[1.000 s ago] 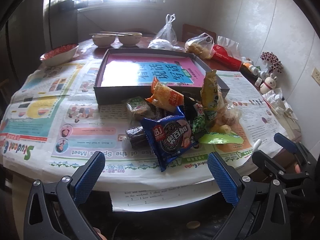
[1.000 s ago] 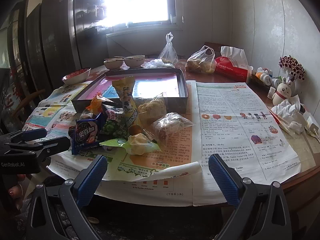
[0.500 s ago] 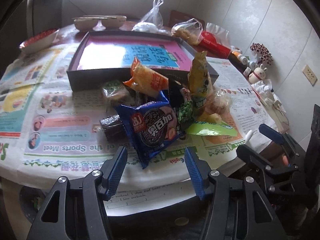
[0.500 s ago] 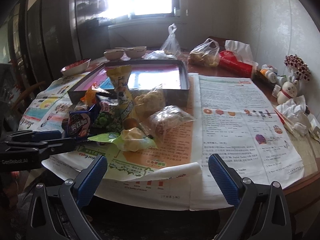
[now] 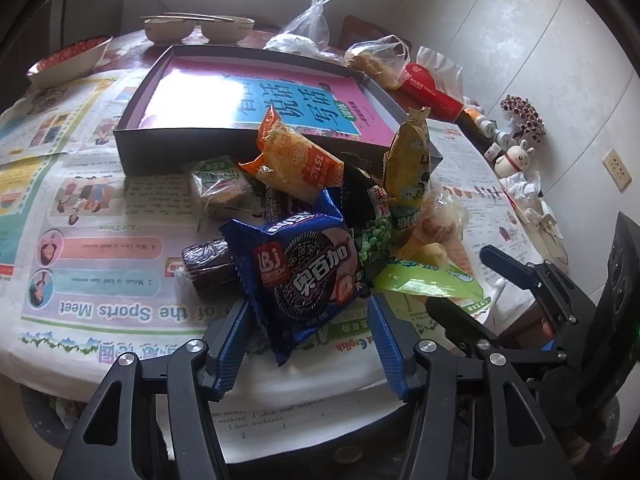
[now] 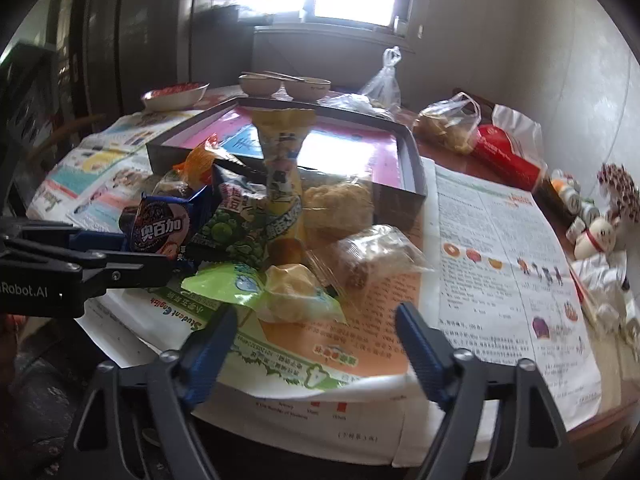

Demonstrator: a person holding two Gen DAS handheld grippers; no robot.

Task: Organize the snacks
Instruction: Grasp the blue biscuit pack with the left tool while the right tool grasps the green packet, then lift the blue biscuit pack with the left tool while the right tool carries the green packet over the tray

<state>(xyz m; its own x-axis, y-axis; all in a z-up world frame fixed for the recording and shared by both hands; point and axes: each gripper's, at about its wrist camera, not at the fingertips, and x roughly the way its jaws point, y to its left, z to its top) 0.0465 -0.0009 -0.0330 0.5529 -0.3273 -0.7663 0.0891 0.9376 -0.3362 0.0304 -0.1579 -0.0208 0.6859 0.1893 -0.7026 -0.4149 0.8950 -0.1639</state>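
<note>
A pile of snack packets lies on the newspaper-covered table in front of a dark shallow box with a pink sheet inside. A blue cookie packet is nearest; my left gripper is open with its blue pads either side of the packet's lower end. Behind it are an orange packet, a green pea packet and a tall yellow packet. My right gripper is open just before a lime-green wrapped pastry. The box also shows in the right wrist view.
Two bowls with chopsticks and a red-rimmed dish stand at the back. Plastic bags, a red tissue pack and small figurines line the right side. The table edge is close below both grippers.
My left gripper has moved forward and narrowed around the blue cookie packet. My right gripper has moved in toward the green-wrapped pastry and narrowed.
</note>
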